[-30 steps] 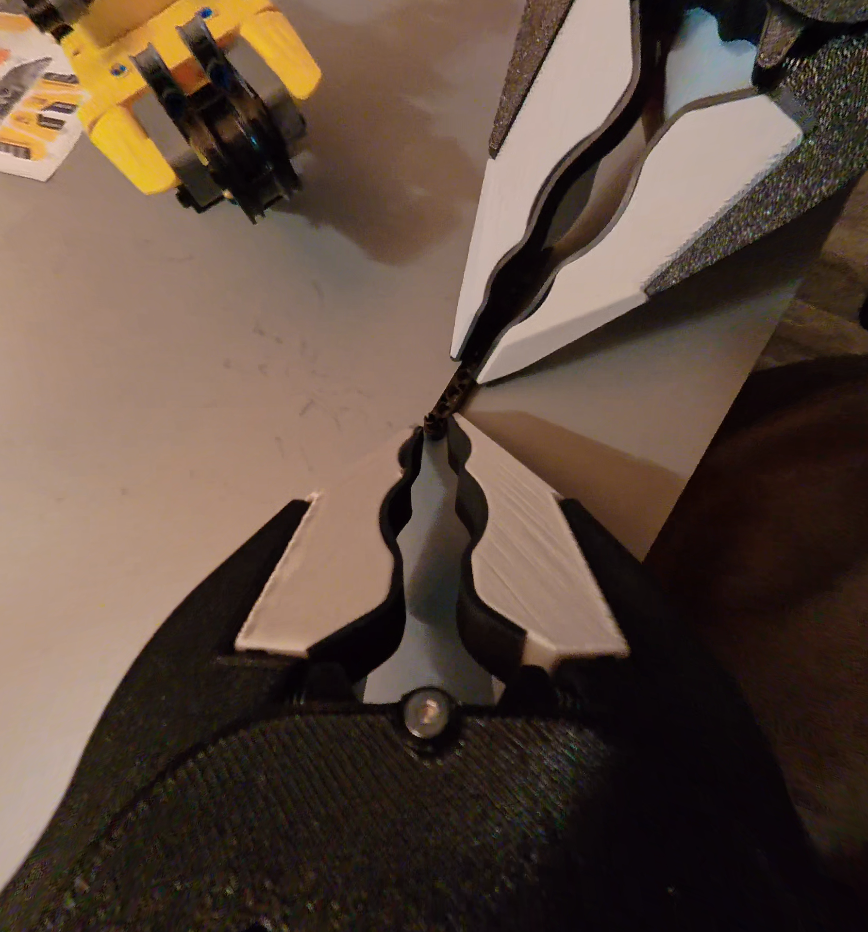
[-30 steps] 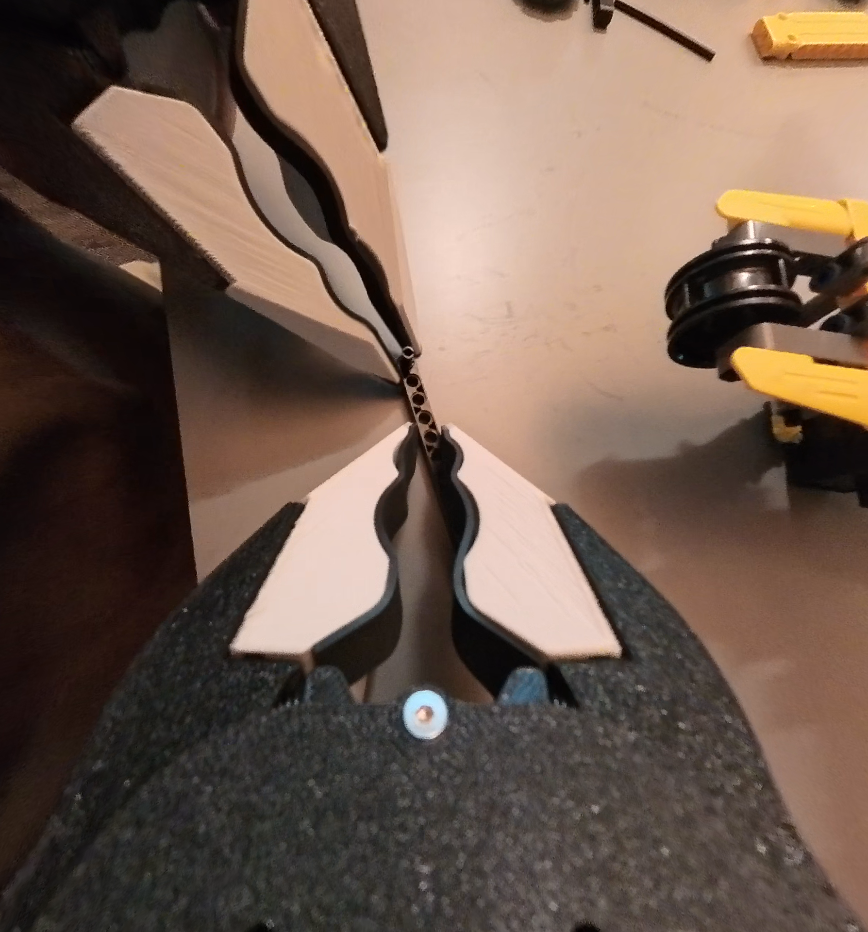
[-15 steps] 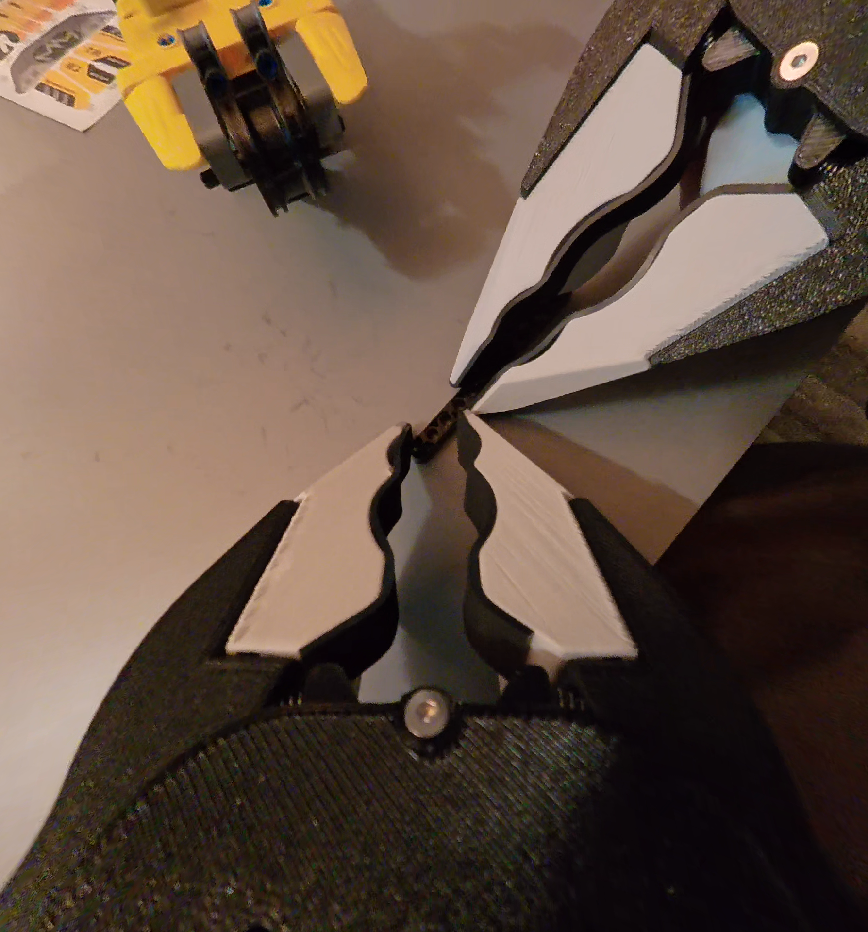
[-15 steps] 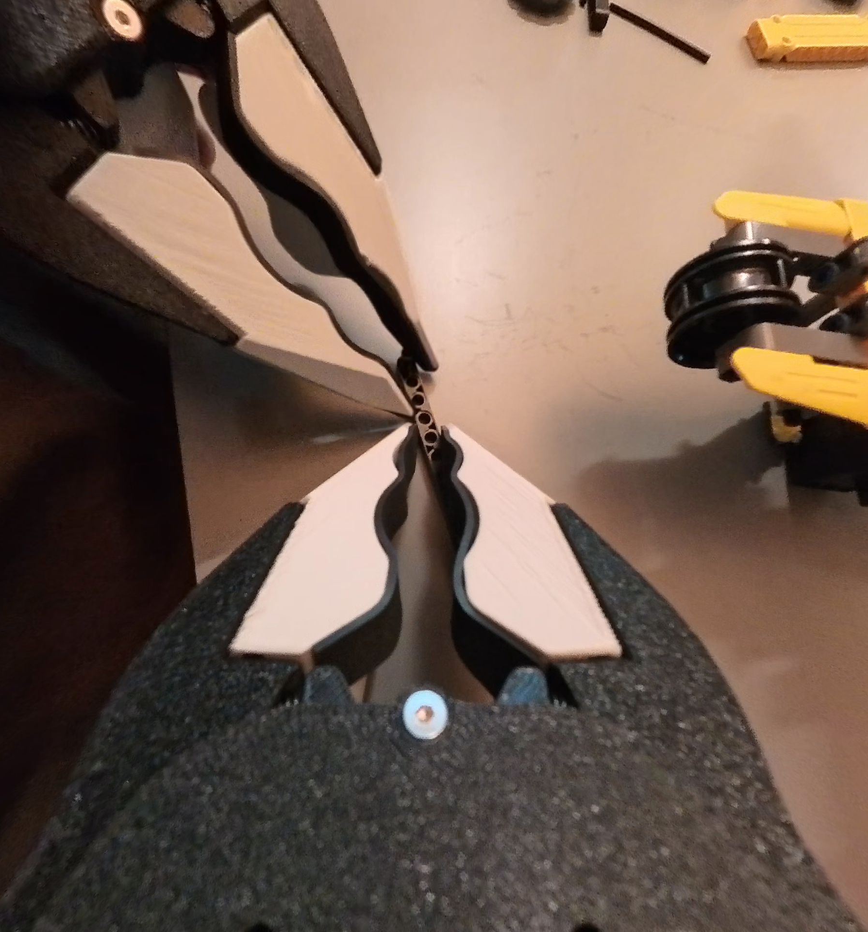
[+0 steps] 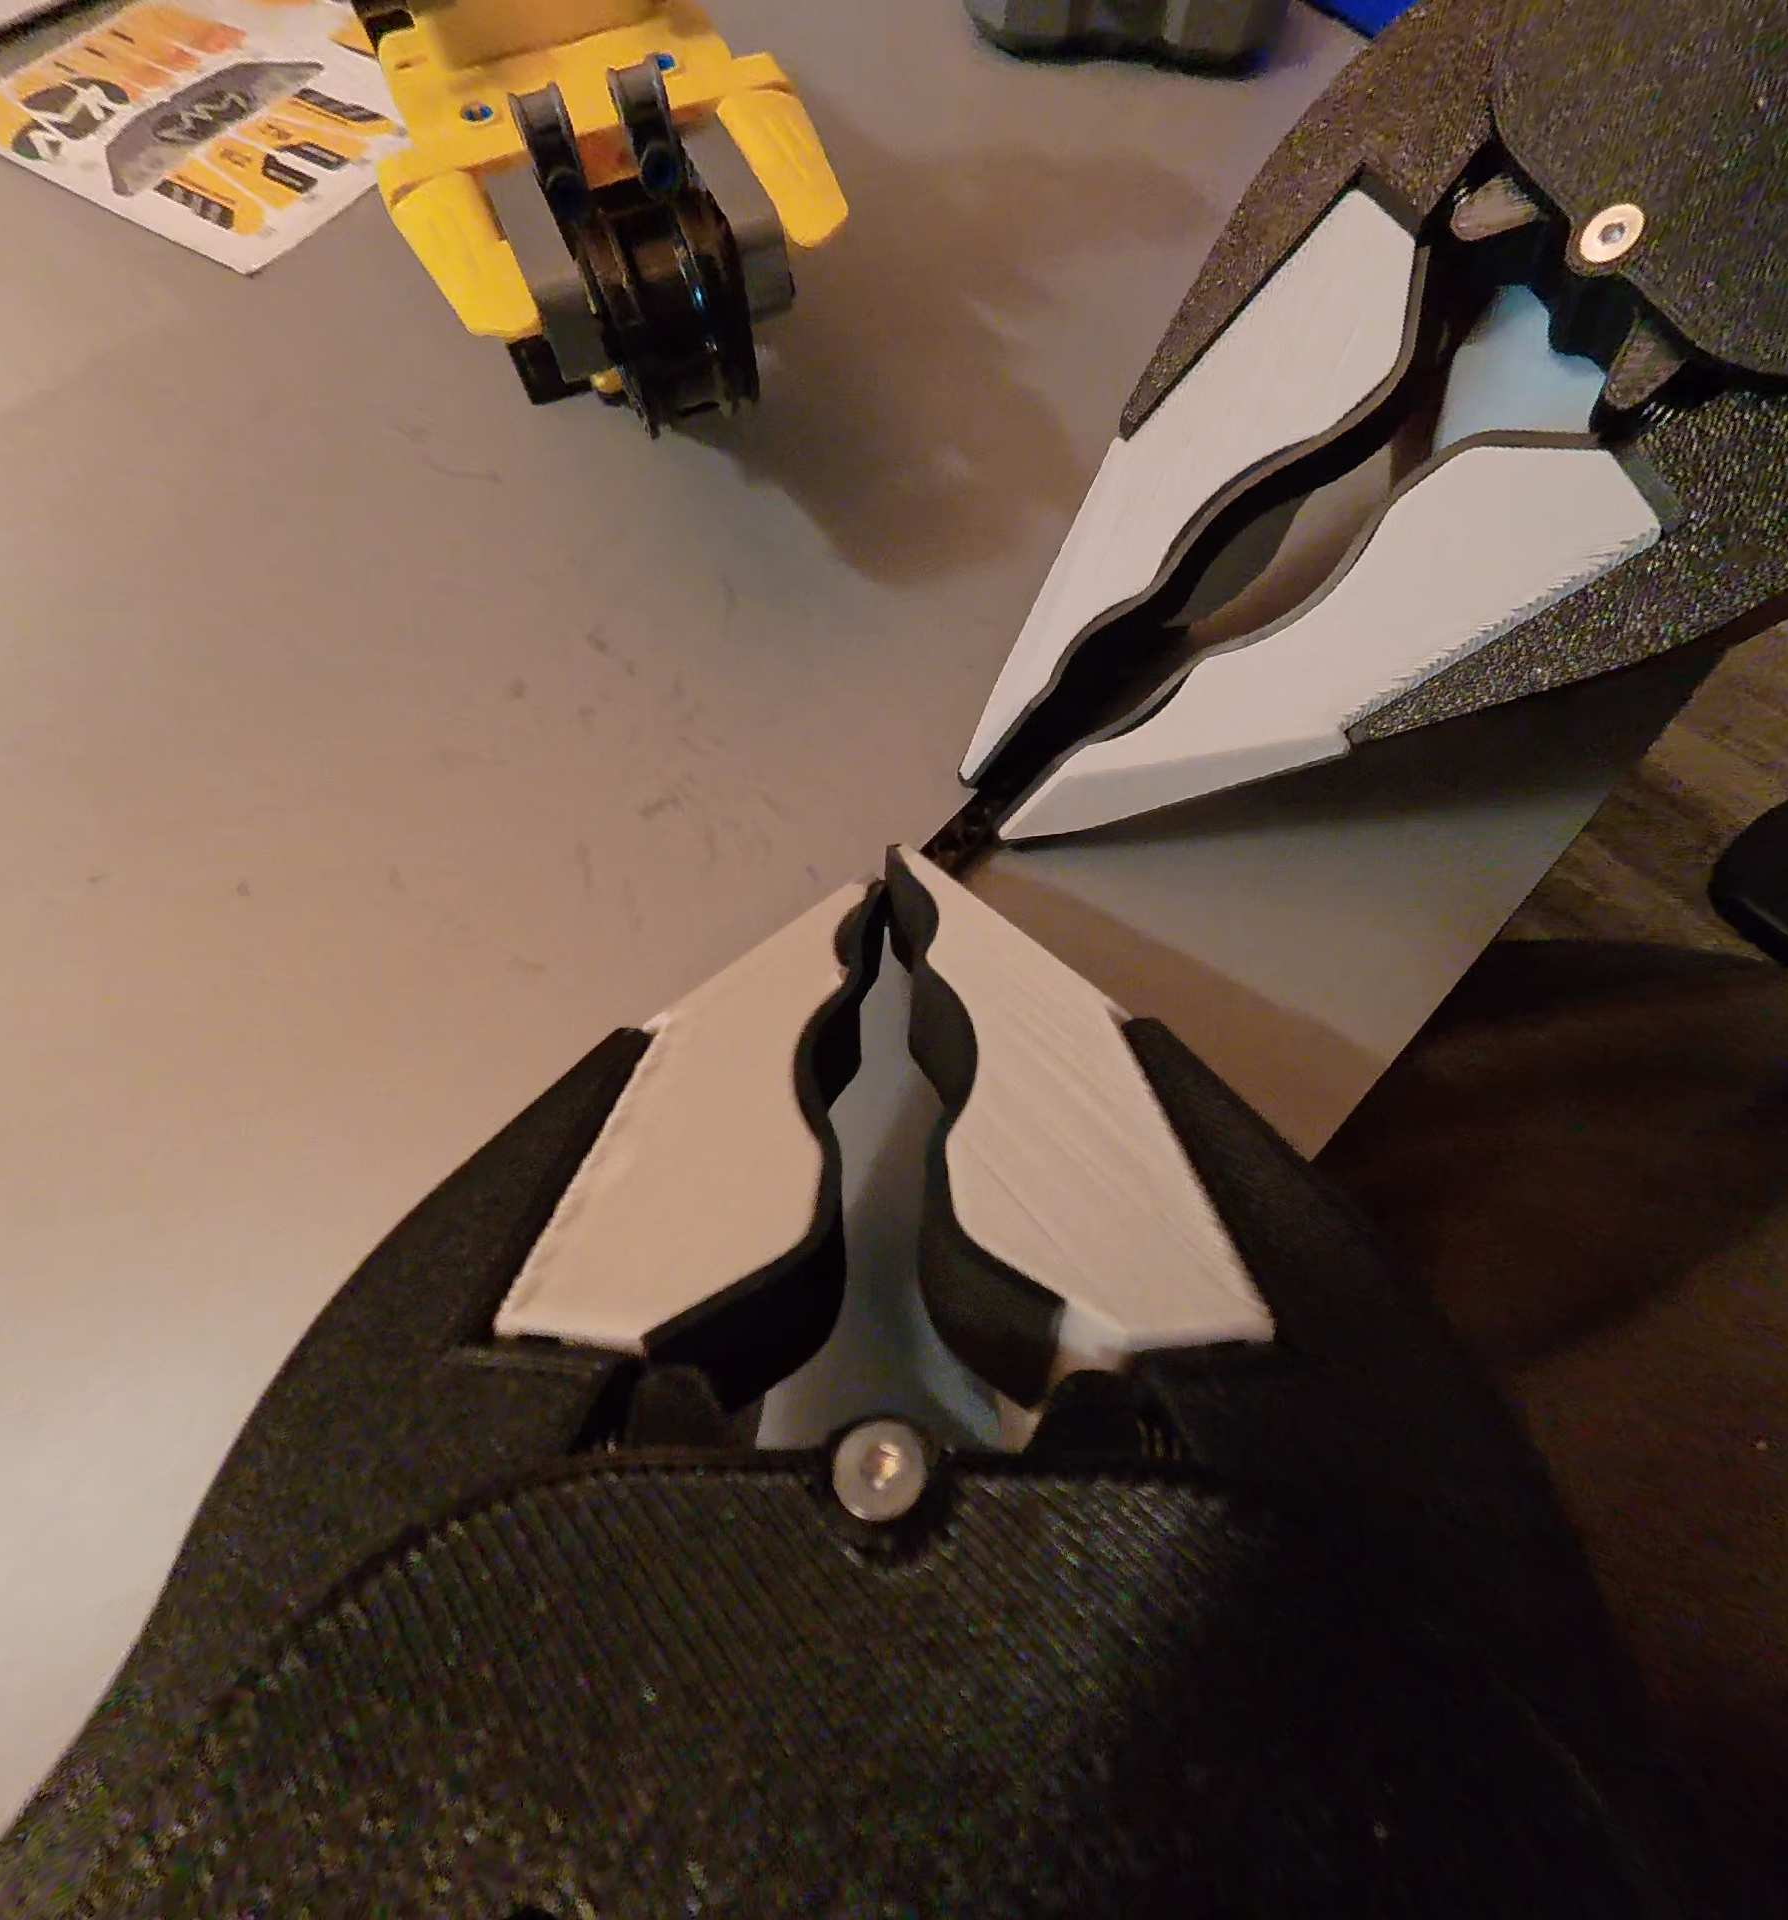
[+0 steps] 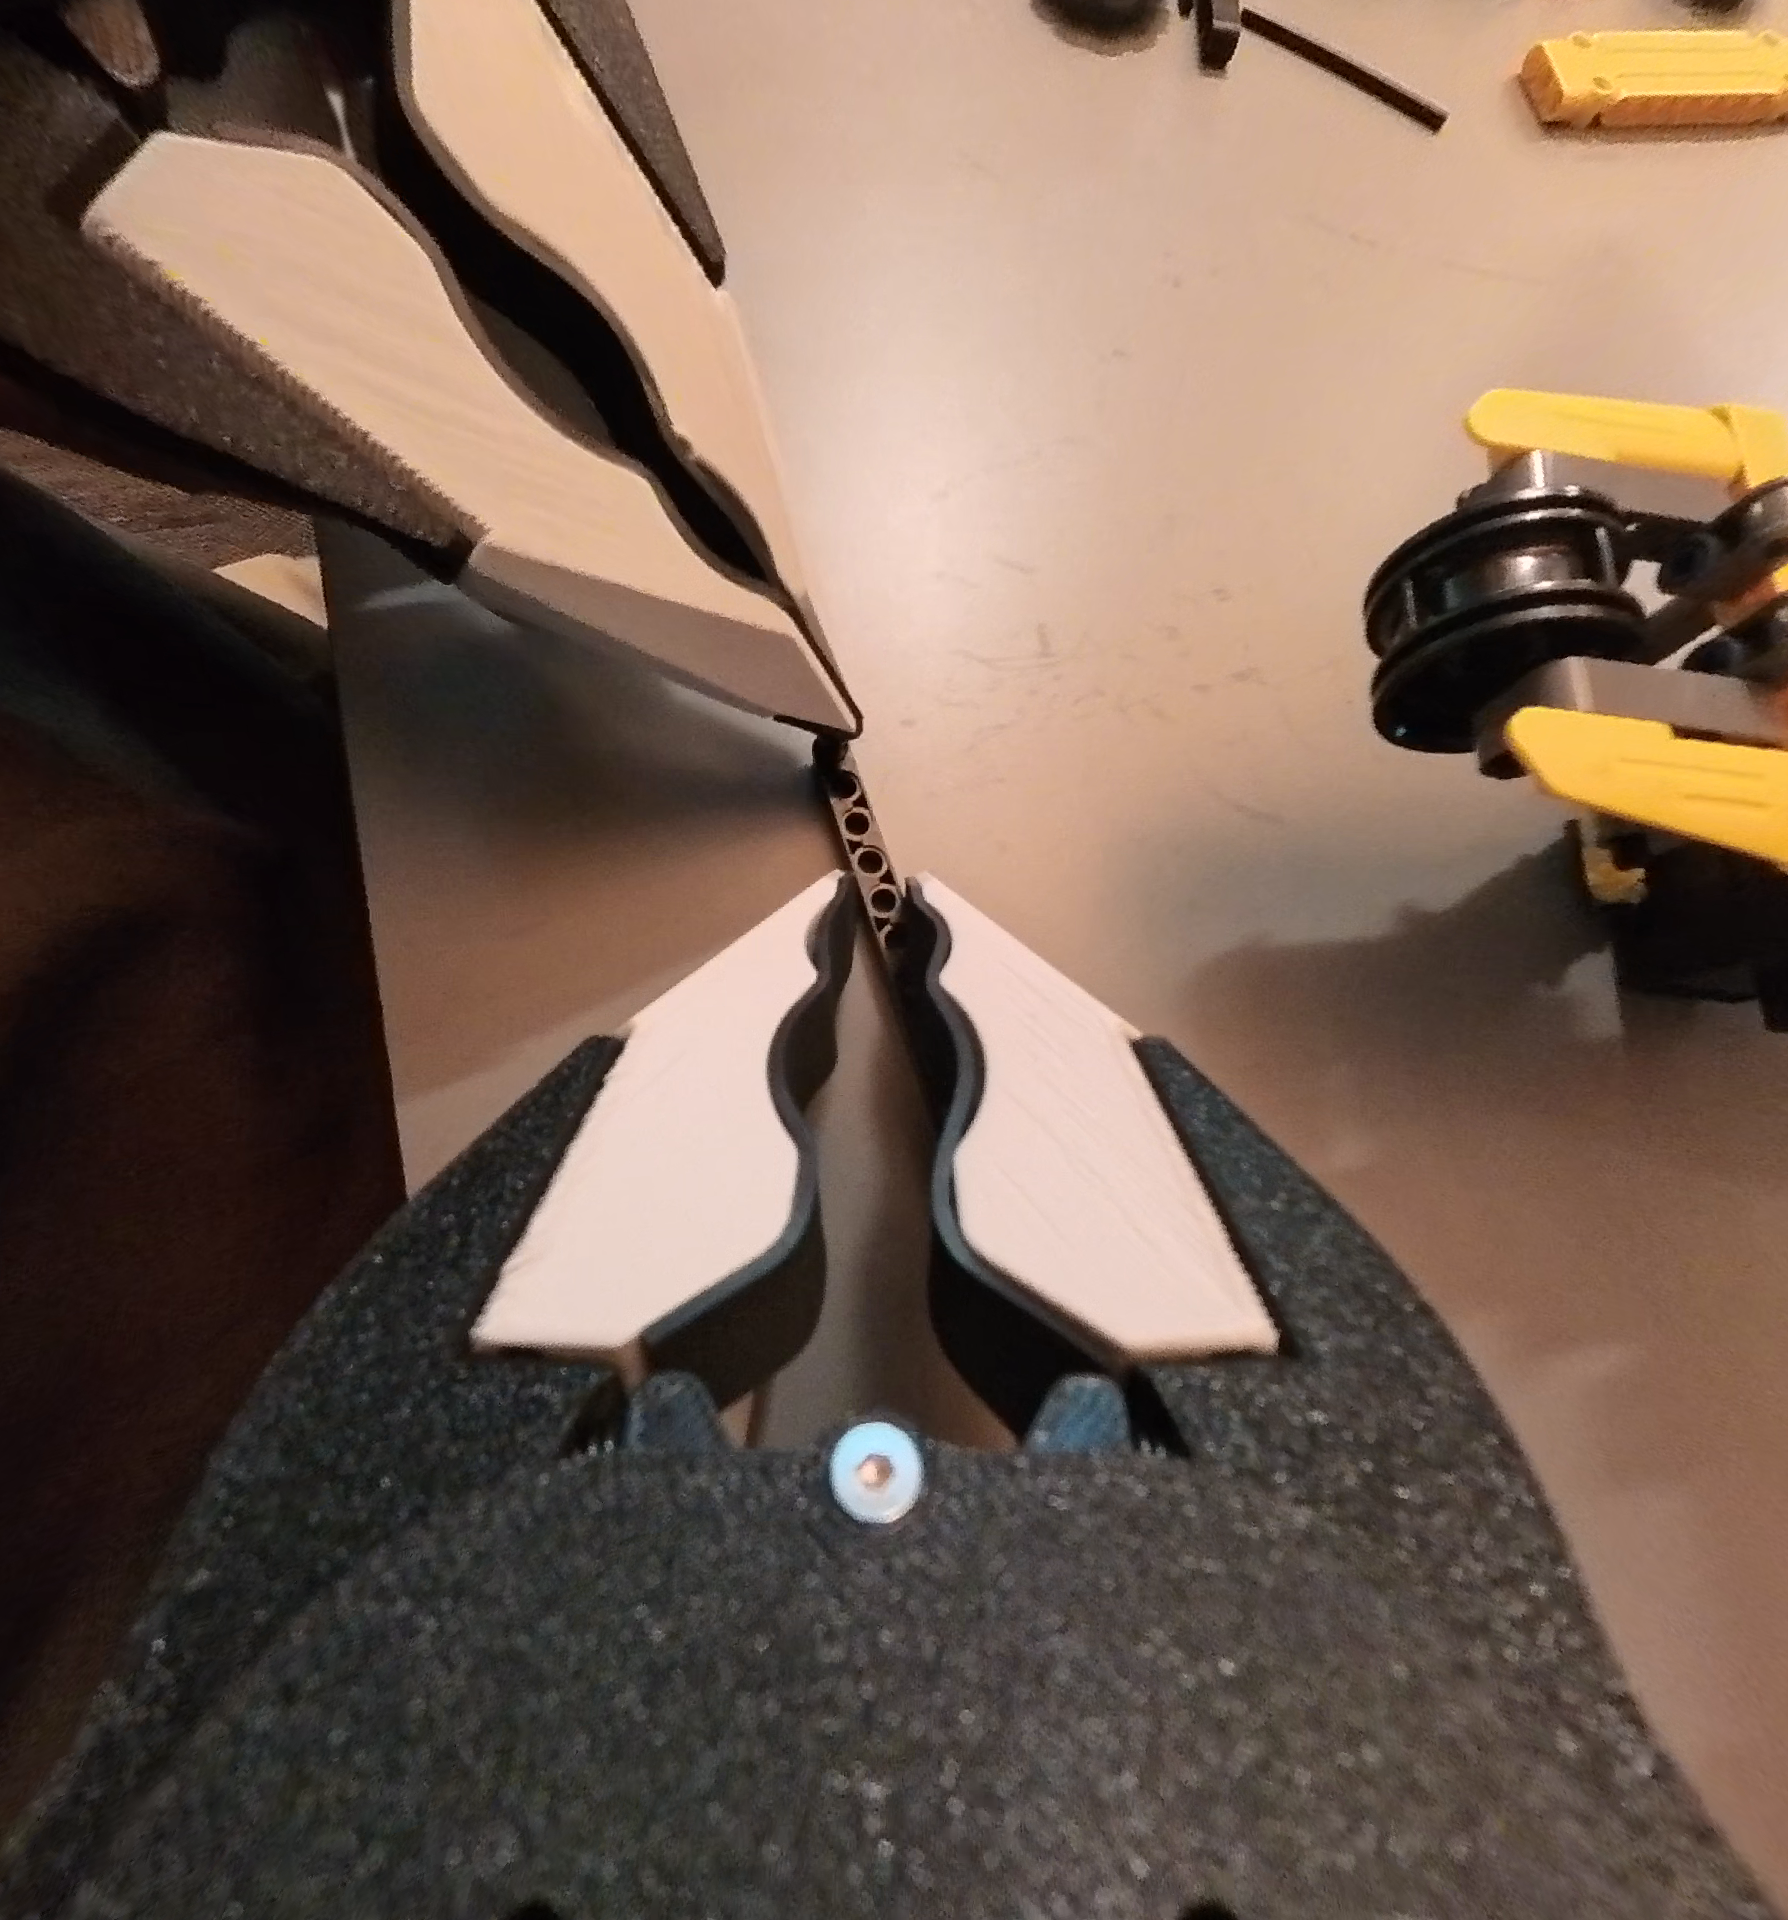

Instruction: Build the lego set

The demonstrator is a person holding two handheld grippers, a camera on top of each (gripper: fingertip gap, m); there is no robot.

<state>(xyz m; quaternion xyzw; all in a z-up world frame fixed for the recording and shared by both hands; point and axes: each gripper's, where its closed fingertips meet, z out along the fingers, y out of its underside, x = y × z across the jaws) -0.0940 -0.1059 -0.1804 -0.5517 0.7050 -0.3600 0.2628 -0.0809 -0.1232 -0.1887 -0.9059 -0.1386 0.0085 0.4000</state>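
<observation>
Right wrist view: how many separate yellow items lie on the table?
2: a loose yellow brick at the top right; a yellow-and-black model at the right edge, partly cut off. Others may be hidden.

The left gripper (image 5: 885, 883) has a black, grainy, ribbed printed body, rounded toward the camera, with a silver hex-socket screw (image 5: 875, 1473) set on its midline. Two pale grey wedge-shaped fingers (image 5: 724, 1122) taper forward, each lined inside with a wavy black pad. The right gripper (image 6: 882, 878) is built alike: speckled black shell, a bright washer-headed screw (image 6: 874, 1473), beige-looking fingers (image 6: 1066, 1143), probably the same grey under warm light, and black scalloped liners. Small bluish parts (image 6: 1077, 1405) show at the finger roots.
</observation>
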